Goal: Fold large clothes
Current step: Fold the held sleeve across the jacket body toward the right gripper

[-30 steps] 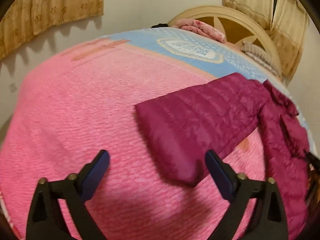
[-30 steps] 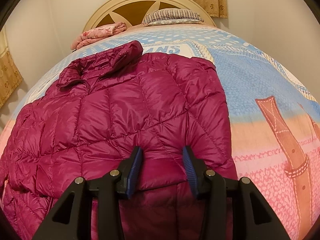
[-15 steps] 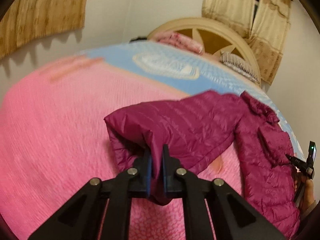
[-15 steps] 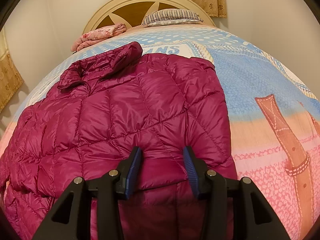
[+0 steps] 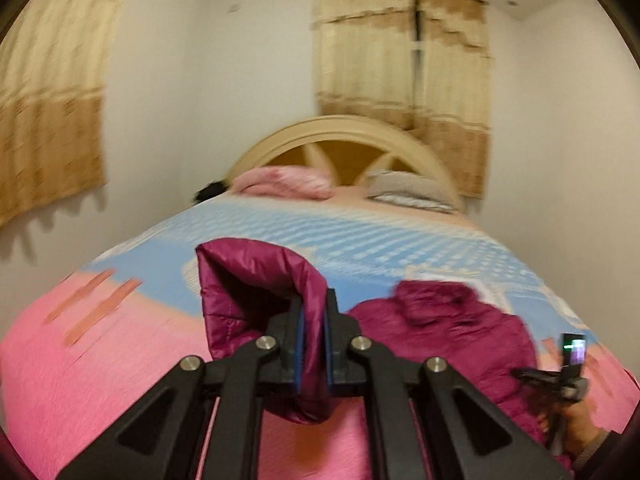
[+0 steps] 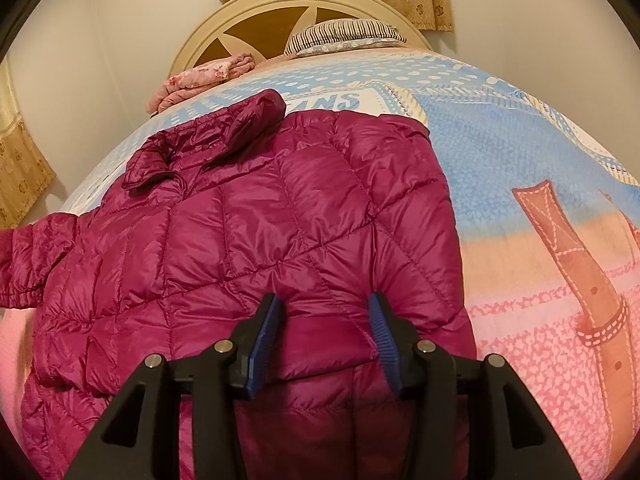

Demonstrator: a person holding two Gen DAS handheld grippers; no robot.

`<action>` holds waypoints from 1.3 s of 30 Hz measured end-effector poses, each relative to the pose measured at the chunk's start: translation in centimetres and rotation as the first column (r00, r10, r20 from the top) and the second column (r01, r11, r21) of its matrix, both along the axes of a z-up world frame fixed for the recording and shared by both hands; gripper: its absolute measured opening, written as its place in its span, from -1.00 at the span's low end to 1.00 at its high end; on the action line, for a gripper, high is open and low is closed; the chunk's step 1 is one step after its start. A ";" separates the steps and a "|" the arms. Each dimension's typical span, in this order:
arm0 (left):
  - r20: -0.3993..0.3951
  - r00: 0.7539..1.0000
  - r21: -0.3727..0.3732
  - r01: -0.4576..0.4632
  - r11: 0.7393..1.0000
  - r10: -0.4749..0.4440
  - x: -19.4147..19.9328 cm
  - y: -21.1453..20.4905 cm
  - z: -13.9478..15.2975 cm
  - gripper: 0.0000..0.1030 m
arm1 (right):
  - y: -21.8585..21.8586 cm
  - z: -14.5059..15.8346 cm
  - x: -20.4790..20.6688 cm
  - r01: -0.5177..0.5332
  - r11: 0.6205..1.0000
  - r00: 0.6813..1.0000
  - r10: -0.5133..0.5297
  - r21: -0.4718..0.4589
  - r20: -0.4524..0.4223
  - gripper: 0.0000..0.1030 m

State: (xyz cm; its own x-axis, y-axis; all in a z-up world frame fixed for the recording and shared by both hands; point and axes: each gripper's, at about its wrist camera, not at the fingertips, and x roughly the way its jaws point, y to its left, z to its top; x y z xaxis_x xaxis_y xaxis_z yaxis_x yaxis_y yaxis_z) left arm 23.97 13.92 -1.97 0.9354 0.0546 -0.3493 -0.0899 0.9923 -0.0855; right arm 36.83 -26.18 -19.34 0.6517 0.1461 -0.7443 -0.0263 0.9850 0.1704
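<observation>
A magenta quilted jacket (image 6: 280,208) lies spread on the bed, collar (image 6: 224,132) toward the headboard. My left gripper (image 5: 313,304) is shut on the end of its left sleeve (image 5: 248,280), which hangs lifted off the blanket and arches over the pads. The jacket body (image 5: 460,332) lies to the right of that. My right gripper (image 6: 324,320) sits at the near hem, its blue pads pinching a puffy fold of the jacket between them. In the left wrist view a hand (image 5: 576,424) holds that right gripper (image 5: 568,364) at the jacket's edge.
A pink and blue blanket (image 6: 520,160) covers the bed. A striped pillow (image 6: 344,34) and a folded pink cloth (image 6: 200,80) lie by the cream headboard (image 5: 340,136). Walls and tan curtains (image 5: 404,68) close in behind and to the left.
My left gripper closed on the sleeve end and lifted it up off the blanket, toward the jacket body. The right gripper kept its place on the hem.
</observation>
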 end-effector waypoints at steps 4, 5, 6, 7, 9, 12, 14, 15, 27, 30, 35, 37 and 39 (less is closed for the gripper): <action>0.007 0.994 0.042 0.107 0.993 -0.108 1.5 -4.5 0.6 -0.84 | -0.3 0.0 0.0 0.000 1.000 1.000 0.000 0.023 0.002 -0.05; 0.000 0.990 0.054 0.140 0.989 -0.140 2.2 -6.2 0.4 -0.84 | -0.4 0.0 0.0 0.001 1.000 1.000 -0.001 0.029 0.003 -0.05; -0.009 0.985 0.057 0.172 0.983 -0.172 2.7 -7.4 0.1 -0.84 | -0.5 0.0 0.0 0.000 0.999 1.000 -0.001 0.035 0.003 -0.05; -0.021 0.980 0.064 0.201 0.978 -0.200 3.2 -8.5 -0.3 -0.84 | -0.6 0.0 -0.1 0.001 0.999 1.000 -0.001 0.044 0.004 -0.05; -0.047 0.968 0.086 0.252 0.964 -0.248 3.8 -10.9 -1.0 -0.84 | -0.8 0.0 -0.1 0.002 0.998 1.000 -0.003 0.064 0.007 -0.05; -0.102 0.944 0.115 0.326 0.938 -0.315 4.9 -14.0 -3.0 -0.84 | -1.2 -0.1 -0.2 0.006 0.995 1.000 -0.007 0.102 0.010 -0.05; -0.125 0.933 0.120 0.353 0.928 -0.338 5.3 -15.1 -3.6 -0.84 | -1.4 -0.1 -0.2 0.009 0.992 1.000 -0.010 0.123 0.012 -0.05; -0.137 0.928 0.120 0.363 0.924 -0.347 5.6 -15.5 -4.2 -0.84 | -1.5 -0.1 -0.2 0.009 0.992 1.000 -0.011 0.129 0.013 -0.05; -0.236 0.892 0.090 0.416 0.905 -0.386 8.2 -20.2 -7.7 -0.84 | -1.6 -0.1 -0.3 0.009 0.990 1.000 -0.011 0.140 0.014 -0.04; -0.259 0.879 0.094 0.435 0.896 -0.400 8.4 -21.4 -8.6 -0.84 | -1.6 -0.1 -0.3 0.009 0.990 1.000 -0.011 0.139 0.014 -0.04; -0.286 0.865 0.099 0.454 0.885 -0.412 8.4 -22.5 -9.9 -0.84 | -1.6 -0.1 -0.3 0.010 0.990 1.000 -0.012 0.142 0.014 -0.03; -0.297 0.868 0.117 0.446 0.887 -0.397 8.4 -22.8 -10.4 -0.77 | -1.5 -0.1 -0.3 0.010 0.990 1.000 -0.012 0.144 0.015 -0.03; -0.311 0.869 0.119 0.438 0.891 -0.386 8.6 -22.8 -10.8 -0.77 | -1.6 -0.1 -0.3 0.009 0.989 1.000 -0.012 0.145 0.015 -0.03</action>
